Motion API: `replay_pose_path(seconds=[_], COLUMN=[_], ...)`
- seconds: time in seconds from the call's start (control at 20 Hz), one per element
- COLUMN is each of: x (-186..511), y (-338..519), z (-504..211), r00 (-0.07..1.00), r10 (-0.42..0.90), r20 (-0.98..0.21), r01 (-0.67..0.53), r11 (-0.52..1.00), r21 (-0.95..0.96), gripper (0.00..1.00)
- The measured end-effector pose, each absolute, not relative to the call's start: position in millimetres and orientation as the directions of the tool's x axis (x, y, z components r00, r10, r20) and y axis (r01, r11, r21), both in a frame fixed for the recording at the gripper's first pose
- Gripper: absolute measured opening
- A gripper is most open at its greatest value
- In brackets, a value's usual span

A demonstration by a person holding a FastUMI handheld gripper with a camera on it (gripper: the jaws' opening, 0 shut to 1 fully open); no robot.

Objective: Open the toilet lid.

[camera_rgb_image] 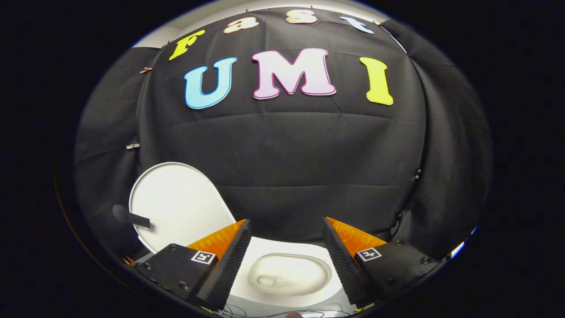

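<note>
Toilet lid [176, 203] already up at about 10 o'clock from the gripper [286, 256], leaning near the black cloth [287, 150]. Open bowl [289, 274] dead centre between wide-spread, empty fingers. Looks basically done; only risk: bumping the lid while pulling away and dropping it shut.

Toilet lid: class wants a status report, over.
Gripper open, fingers holding nothing. Toilet lid raised, beyond the left finger, by the black cloth. Bowl exposed between the fingers. Nothing in the way.
</note>
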State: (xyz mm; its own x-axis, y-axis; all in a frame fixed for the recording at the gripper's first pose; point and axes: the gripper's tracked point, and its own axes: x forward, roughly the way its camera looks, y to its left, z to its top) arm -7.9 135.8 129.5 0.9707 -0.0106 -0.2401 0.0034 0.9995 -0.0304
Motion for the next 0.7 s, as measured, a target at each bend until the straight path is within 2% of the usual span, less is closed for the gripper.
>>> replay_pose_path(seconds=[0.7], x=[-21], y=[67], z=[23], r00=[0.985], r10=[-0.036], r20=[-0.167], r01=[0.026], r11=[0.997], r21=[-0.067], gripper=[0.99])
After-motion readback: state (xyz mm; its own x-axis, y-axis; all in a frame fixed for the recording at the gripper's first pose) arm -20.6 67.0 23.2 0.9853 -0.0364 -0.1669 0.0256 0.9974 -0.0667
